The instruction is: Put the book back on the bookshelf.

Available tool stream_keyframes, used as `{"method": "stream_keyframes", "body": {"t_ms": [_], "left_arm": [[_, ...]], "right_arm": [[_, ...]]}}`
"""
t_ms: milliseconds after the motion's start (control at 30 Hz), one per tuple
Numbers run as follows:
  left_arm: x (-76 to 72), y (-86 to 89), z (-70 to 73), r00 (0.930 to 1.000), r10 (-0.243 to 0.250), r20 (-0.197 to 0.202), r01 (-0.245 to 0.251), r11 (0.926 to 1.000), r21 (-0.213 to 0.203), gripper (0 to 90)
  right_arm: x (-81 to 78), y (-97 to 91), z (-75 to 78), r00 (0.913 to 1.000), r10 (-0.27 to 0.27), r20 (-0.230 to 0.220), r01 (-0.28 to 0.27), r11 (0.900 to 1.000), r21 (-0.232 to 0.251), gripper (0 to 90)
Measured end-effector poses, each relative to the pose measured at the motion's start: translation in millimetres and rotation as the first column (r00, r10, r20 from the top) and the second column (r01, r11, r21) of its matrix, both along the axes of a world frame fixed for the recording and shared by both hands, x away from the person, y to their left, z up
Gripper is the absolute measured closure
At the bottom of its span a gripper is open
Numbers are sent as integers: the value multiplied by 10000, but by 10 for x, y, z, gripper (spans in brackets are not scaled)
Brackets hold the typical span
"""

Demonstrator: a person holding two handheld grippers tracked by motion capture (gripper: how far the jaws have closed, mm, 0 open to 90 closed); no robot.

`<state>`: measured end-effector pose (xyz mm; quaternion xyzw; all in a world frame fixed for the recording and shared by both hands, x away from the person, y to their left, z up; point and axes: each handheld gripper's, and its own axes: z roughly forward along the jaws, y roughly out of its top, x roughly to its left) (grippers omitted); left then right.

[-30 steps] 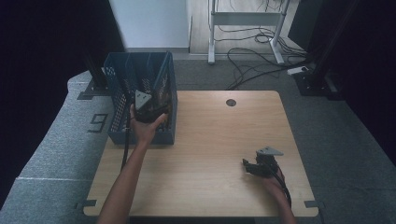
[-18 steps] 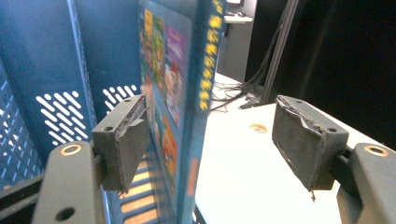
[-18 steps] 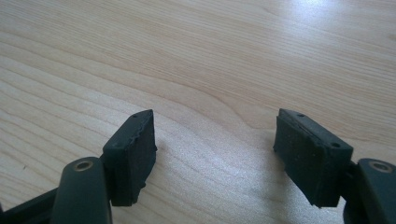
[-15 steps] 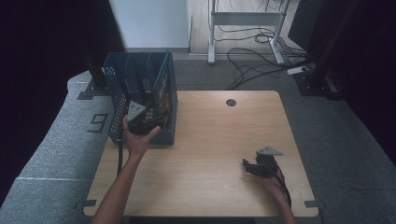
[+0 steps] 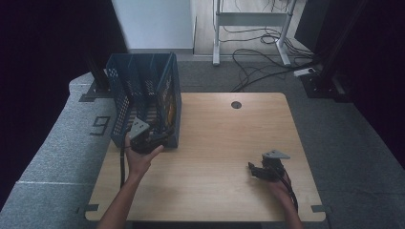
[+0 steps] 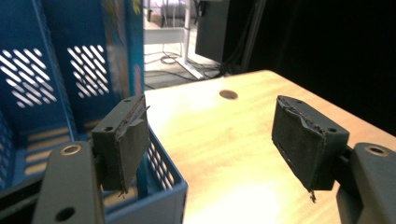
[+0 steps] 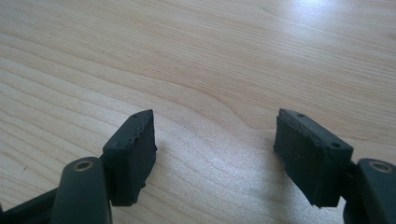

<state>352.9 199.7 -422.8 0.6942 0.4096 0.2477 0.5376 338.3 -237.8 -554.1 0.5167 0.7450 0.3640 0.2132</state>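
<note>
A: Blue plastic crate (image 5: 143, 102), perforated walls, stands at the rear left corner of the wooden surface (image 5: 215, 143); something yellow and printed stands inside it against the right wall, too small to identify. Where is the left hand-held gripper (image 5: 160, 138)?

B: At the crate's near right corner. In the left gripper view the left hand-held gripper (image 6: 210, 140) has its jaws spread wide with nothing between the pads. One pad sits above the crate's near wall (image 6: 159, 186), the other over bare wood. Whether the pad touches the wall cannot be told.

A: And the right hand-held gripper (image 5: 255, 171)?

B: Low over the surface near the front right, well apart from the crate. In the right gripper view the right hand-held gripper (image 7: 215, 144) also stands wide apart and empty, with wood grain (image 7: 210, 70) visible between its pads.

A: Other fixtures?

B: A round cable hole (image 5: 236, 104) near the rear edge of the surface; grey carpet (image 5: 62, 157) to the left; cables (image 5: 258, 57) on the floor behind.
</note>
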Motion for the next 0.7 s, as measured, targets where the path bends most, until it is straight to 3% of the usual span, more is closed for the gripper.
{"method": "stream_keyframes", "body": {"t_ms": [433,700], "left_arm": [[-315,72,-370,9939,-667,-877,649,9976,-227,274],[-481,65,-675,9853,-864,-1473,901,9958,189,274]], "right_arm": [[-1,8,-2,10000,1,36,0,10000,-92,286],[-2,14,-2,10000,8,45,-7,9998,-179,286]]}}
